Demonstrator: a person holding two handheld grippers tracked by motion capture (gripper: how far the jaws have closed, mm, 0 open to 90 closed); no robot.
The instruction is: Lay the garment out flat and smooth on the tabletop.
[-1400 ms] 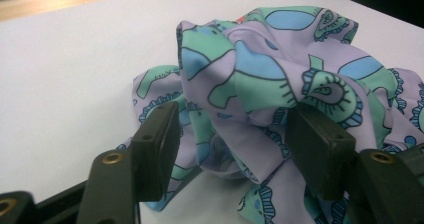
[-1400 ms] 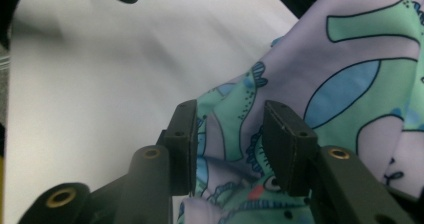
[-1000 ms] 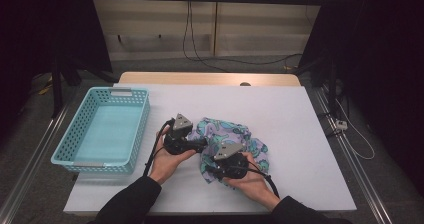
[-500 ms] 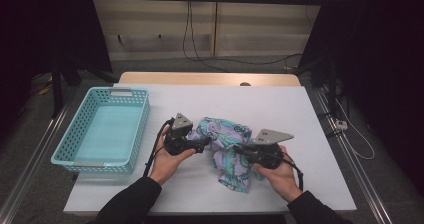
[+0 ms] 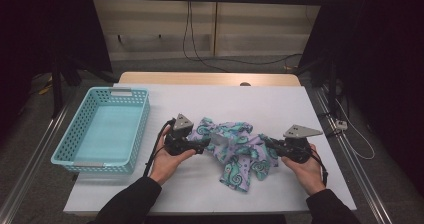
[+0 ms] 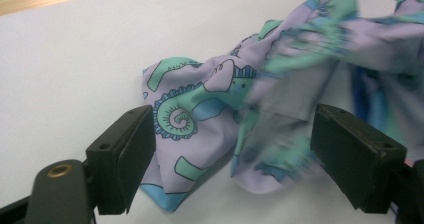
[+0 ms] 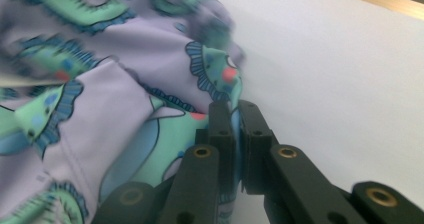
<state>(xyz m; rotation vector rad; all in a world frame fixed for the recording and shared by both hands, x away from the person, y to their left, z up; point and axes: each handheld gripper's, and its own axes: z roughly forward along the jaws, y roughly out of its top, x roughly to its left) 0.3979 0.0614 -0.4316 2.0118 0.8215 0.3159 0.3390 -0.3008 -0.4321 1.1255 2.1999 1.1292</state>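
A crumpled lilac cloth (image 5: pixel 235 149) printed with green and blue sea creatures lies mid-table. My left gripper (image 5: pixel 202 144) sits at its left end with jaws wide open. In the left gripper view the cloth (image 6: pixel 220 99) bunches loosely between the two pads of that gripper (image 6: pixel 232 119) without being pinched. My right gripper (image 5: pixel 267 143) is at the cloth's right edge. In the right gripper view its jaws (image 7: pixel 234 108) are shut on a fold of the cloth (image 7: pixel 125 84), and the fabric stretches leftward from them.
A turquoise plastic basket (image 5: pixel 65 144) stands at the table's left side. The white table (image 5: pixel 270 104) has bare surface behind and to the right of the cloth. Cables hang from the wall beyond the table's wooden far edge (image 5: pixel 210 78).
My right gripper has travelled to the right with the cloth's edge in its jaws, drawing the bundle out wider. The left gripper has kept its place.
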